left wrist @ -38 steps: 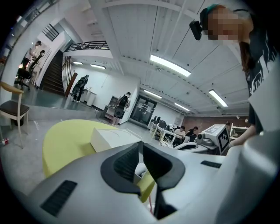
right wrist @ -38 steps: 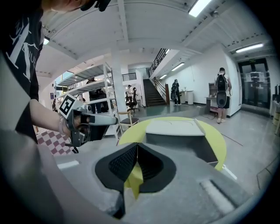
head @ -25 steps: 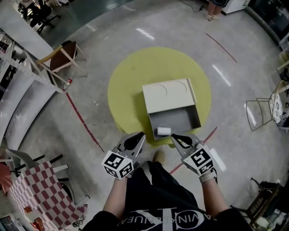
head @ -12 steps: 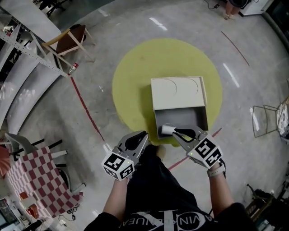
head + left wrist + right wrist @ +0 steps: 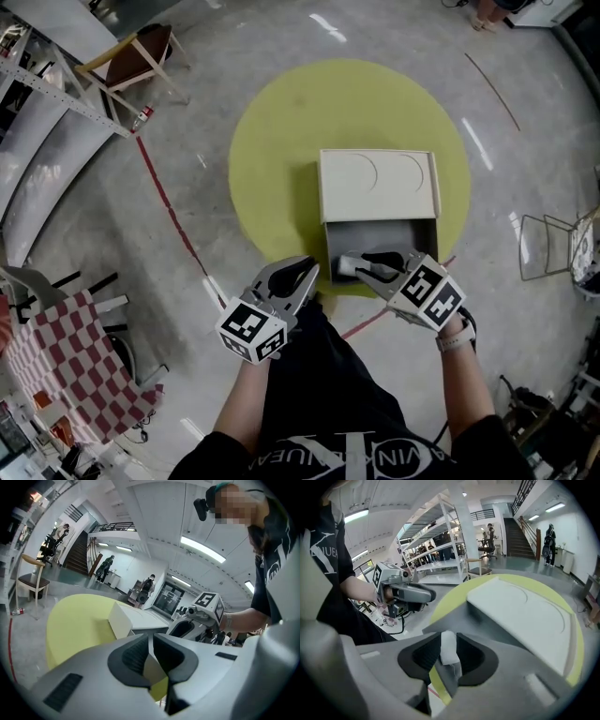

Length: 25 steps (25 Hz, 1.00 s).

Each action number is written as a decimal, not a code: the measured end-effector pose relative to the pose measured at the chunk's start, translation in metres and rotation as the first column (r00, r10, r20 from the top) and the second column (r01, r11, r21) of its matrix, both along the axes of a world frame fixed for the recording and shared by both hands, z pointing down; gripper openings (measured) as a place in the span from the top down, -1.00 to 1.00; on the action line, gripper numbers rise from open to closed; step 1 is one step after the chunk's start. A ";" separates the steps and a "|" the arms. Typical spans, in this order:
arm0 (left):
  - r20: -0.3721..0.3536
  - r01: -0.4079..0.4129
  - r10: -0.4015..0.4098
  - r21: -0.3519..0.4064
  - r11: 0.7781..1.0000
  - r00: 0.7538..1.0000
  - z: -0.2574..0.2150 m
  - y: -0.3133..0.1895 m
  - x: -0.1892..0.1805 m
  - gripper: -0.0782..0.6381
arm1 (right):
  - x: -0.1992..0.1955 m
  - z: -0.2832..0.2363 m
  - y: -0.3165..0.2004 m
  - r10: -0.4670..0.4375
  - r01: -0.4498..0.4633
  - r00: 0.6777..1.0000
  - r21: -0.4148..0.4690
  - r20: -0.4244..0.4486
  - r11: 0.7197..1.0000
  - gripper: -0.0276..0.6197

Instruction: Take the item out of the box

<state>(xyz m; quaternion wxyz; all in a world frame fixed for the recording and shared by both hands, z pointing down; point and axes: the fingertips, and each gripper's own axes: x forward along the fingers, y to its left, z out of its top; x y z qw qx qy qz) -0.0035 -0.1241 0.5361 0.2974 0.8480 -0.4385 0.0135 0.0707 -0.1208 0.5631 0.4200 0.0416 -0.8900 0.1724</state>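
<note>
A shallow box sits on the round yellow table (image 5: 281, 141), with its cream lid (image 5: 379, 184) folded back and its grey tray (image 5: 398, 236) toward me. A small white item (image 5: 346, 266) lies in the tray's near left corner. My right gripper (image 5: 360, 266) reaches into that corner. Its jaws are opening, and the white item (image 5: 449, 649) stands between them. My left gripper (image 5: 307, 272) hovers shut and holds nothing just off the table's near edge, left of the box (image 5: 123, 619).
A wooden chair (image 5: 141, 52) and a metal rack (image 5: 56, 89) stand at the far left. A checkered cloth (image 5: 75, 366) lies near left, and a wire chair (image 5: 548, 246) is at the right. A red line (image 5: 173, 220) crosses the floor.
My right gripper moved forward from the table's near edge into the tray, and its jaws parted around the white item. The left gripper stayed near the table edge.
</note>
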 end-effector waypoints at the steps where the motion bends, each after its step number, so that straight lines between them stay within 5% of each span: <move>1: 0.001 0.001 -0.001 -0.004 1.000 1.000 0.002 -0.001 -0.001 0.69 | -0.003 0.003 -0.001 -0.016 0.016 1.000 -0.016 -0.009 1.000 0.63; 6: -0.005 0.010 -0.010 -0.016 1.000 1.000 0.005 -0.005 -0.004 0.69 | -0.009 0.017 -0.002 -0.083 0.075 0.995 -0.122 -0.062 0.990 0.42; 12: -0.014 0.026 -0.026 -0.025 0.999 1.000 0.008 -0.006 -0.008 0.69 | -0.013 0.029 0.003 -0.193 0.162 0.972 -0.208 -0.136 0.965 0.40; 25: -0.035 0.072 -0.073 -0.038 0.997 0.997 0.012 -0.006 -0.021 0.69 | -0.018 0.049 0.013 -0.363 0.293 0.889 -0.264 -0.279 0.919 0.39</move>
